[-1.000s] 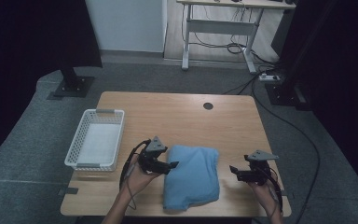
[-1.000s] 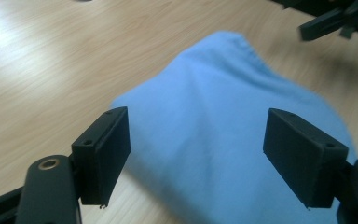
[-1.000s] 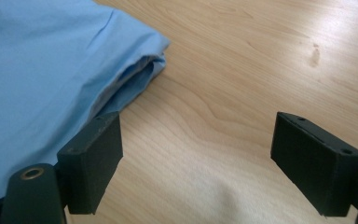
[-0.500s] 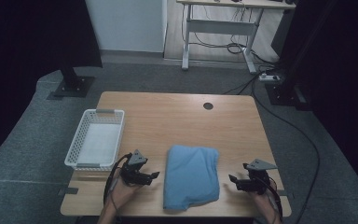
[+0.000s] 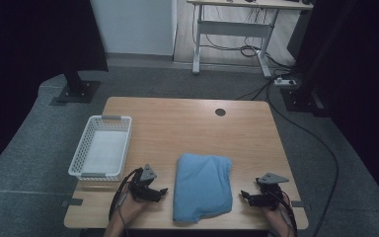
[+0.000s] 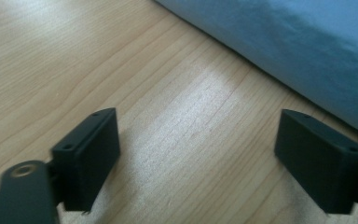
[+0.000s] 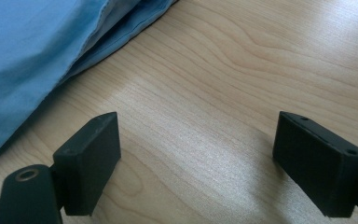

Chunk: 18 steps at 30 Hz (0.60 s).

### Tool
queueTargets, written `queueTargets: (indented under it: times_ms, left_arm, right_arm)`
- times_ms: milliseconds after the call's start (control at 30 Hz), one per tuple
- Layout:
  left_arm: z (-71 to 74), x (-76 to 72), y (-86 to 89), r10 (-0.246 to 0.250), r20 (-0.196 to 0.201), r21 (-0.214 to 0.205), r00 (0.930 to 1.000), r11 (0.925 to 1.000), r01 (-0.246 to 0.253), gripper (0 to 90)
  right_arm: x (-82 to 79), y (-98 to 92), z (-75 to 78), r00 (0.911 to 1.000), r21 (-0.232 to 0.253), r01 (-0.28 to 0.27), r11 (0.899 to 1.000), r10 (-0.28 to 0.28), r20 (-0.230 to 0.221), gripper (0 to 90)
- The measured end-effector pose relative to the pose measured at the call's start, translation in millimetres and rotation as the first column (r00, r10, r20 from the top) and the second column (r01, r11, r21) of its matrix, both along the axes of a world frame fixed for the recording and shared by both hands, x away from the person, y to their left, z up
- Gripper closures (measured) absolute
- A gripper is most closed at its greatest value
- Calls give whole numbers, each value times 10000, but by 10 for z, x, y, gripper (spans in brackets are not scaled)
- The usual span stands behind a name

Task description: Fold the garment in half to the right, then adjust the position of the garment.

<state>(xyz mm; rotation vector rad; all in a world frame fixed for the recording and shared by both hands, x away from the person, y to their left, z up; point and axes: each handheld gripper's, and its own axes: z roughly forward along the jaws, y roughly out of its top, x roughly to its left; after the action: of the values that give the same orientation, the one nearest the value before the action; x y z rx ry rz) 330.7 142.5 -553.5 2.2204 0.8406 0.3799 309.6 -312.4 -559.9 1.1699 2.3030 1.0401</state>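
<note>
A folded light-blue cloth (image 5: 202, 185) lies flat near the table's front edge, between my two grippers. My left gripper (image 5: 161, 192) rests low on the wood just left of the cloth, apart from it; its jaws have just been opening and stand wide with only bare wood between them (image 6: 198, 154). The cloth's edge (image 6: 307, 51) runs across the upper right of the left gripper view. My right gripper (image 5: 246, 195) sits on the table just right of the cloth, open and empty (image 7: 198, 158). The cloth's layered folds (image 7: 37, 56) show at the upper left of that view.
A white mesh basket (image 5: 102, 147) stands empty at the table's left side, just behind my left gripper. A small dark round hole (image 5: 220, 112) marks the far part of the wooden table (image 5: 177, 123). Desk legs and cables lie on the floor beyond.
My left gripper has drawn back off the cloth's left edge, leftward and down to the table. The right gripper has sunk a little toward the front edge. The cloth lies flat between them.
</note>
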Motion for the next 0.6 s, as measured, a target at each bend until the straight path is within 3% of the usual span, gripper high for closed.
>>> queueTargets:
  times_ms: [167,600]
  left_arm:
    - [-2,-19,8,318,-13,36,9995,9995,-318,96]
    - [2,-57,33,674,43,-41,9977,9977,-674,140]
  right_arm:
    - [-4,4,-1,10000,-49,-44,10000,44,9,139]
    - [-8,-12,1,10000,98,-56,9999,57,-40,145]
